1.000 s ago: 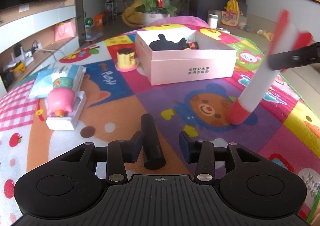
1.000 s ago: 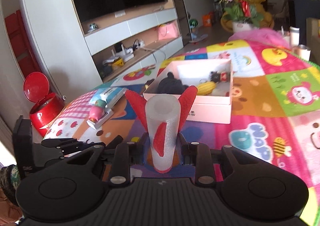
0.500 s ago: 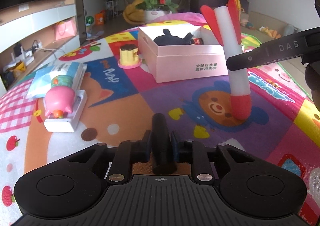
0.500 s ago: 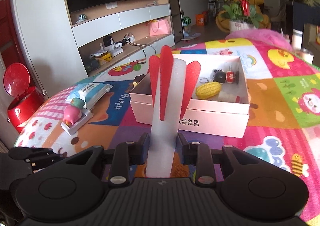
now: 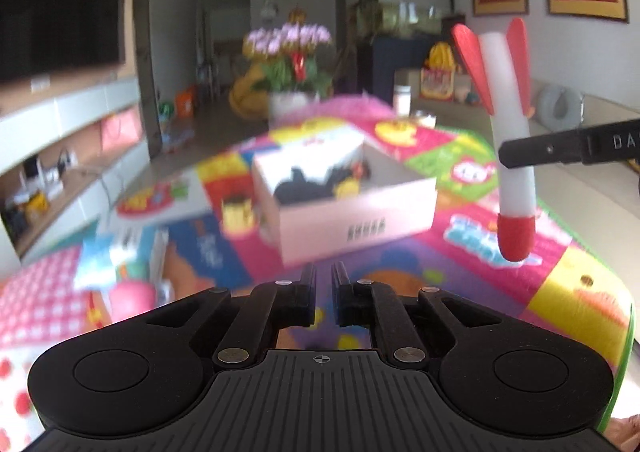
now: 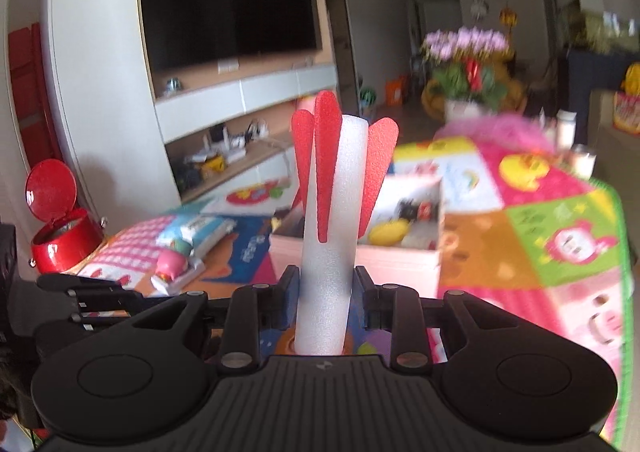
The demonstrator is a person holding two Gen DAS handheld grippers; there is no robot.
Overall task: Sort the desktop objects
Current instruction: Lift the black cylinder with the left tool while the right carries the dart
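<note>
The right gripper (image 6: 324, 284) is clamped on the white shaft of a foam rocket (image 6: 334, 220), which stands nearly upright between its fingers, red fins at the top. In the left wrist view the same foam rocket (image 5: 510, 140) hangs clear above the colourful play mat (image 5: 472, 244), its red nose pointing down, a black finger (image 5: 560, 148) of the right gripper crossing its shaft from the right side.

The left gripper (image 5: 323, 292) has its jaws drawn close together, only a narrow slit between them with bare mat showing through it; nothing appears to be held there.

Taking the pink box (image 5: 352, 208) as the landmark: it sits open on the mat beyond both grippers, and the rocket is held in the air to its right and nearer than it. Inside the box lie a dark, blurred shape (image 5: 304, 184) and a yellow toy (image 6: 386, 232). Just left of the box stands a small yellow item (image 5: 238, 212), too blurred to name. Further left and nearer, a pink pig toy (image 6: 172, 266) rests on a white base beside a pale blue packet (image 6: 196, 228).

Beyond the box, at the mat's far end, stands a pot of pink flowers (image 5: 290, 64). Far left of the box, off the mat, is a red bin (image 6: 60, 236) with its lid up.
</note>
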